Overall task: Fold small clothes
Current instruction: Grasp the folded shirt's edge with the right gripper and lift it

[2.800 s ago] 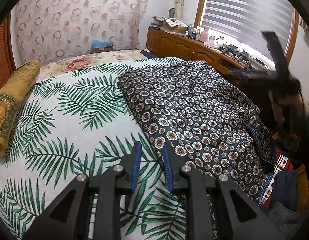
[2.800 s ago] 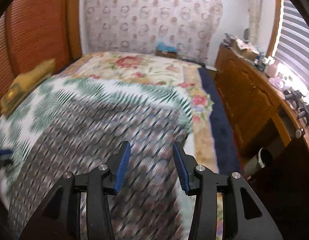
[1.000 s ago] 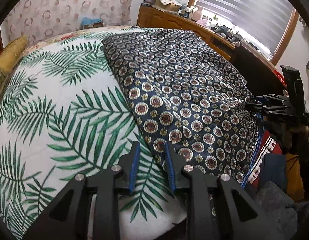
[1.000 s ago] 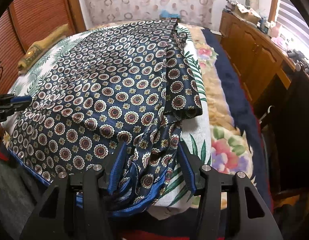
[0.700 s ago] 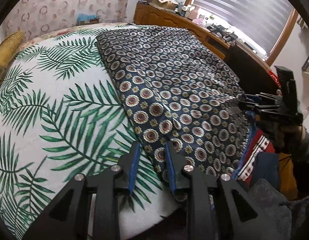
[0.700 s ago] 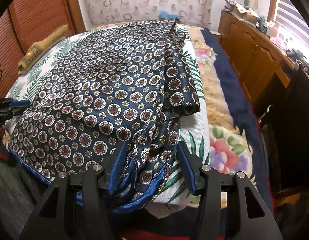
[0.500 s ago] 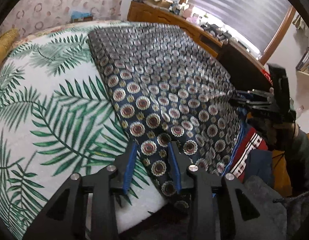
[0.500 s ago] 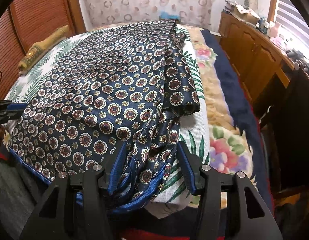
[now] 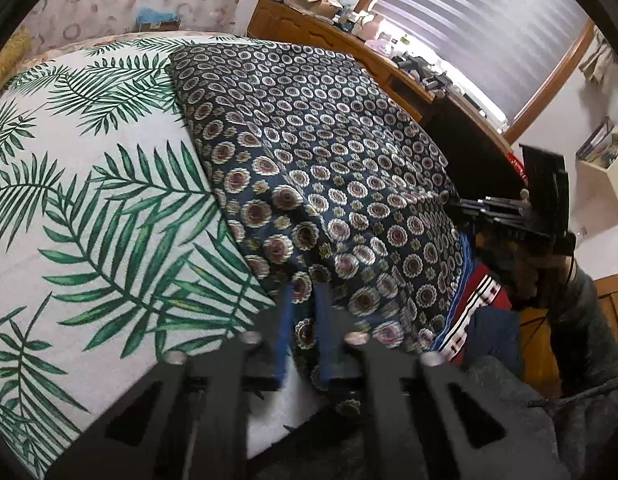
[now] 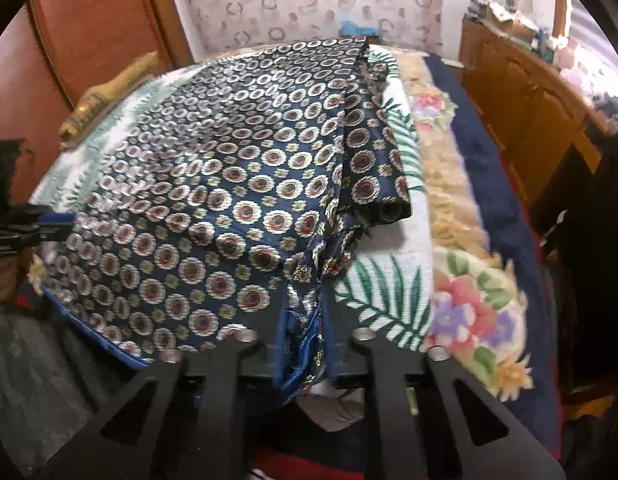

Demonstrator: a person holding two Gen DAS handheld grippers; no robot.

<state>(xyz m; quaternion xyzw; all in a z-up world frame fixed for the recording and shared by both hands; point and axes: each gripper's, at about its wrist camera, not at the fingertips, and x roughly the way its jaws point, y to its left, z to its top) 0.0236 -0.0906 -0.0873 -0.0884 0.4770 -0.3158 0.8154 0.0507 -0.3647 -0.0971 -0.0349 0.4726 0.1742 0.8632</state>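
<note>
A navy patterned garment (image 9: pixel 329 168), covered in round medallion motifs, lay spread over the bed's palm-leaf cover (image 9: pixel 89 200) and filled the centre and right of the left wrist frame, its near edge hanging over the bed's side at lower centre. The left gripper (image 9: pixel 304 308) sat at the bottom centre of that frame with its blue-padded jaws drawn nearly together and a strip of the garment's lower-left hem pinched between them. In the right wrist frame the same garment (image 10: pixel 229 184) covered the centre and left, with a folded-under flap lying along its right side against the leaf cover (image 10: pixel 389 292). The right gripper (image 10: pixel 305 320) stood at the bottom centre there; its jaws were closing, and the garment's bunched, blue-trimmed corner was squeezed between the pads. That right gripper also showed at the right edge of the left wrist frame (image 9: pixel 465 210), at the garment's far corner, with a grey sleeve (image 9: pixel 585 312) below it. A floral blanket (image 10: pixel 469 264) lay to the right of the leaf cover, and a wooden dresser (image 10: pixel 521 92) ran along the upper right. A red striped cloth (image 9: pixel 477 300) hung below the garment's edge at lower right of the left wrist frame.
</note>
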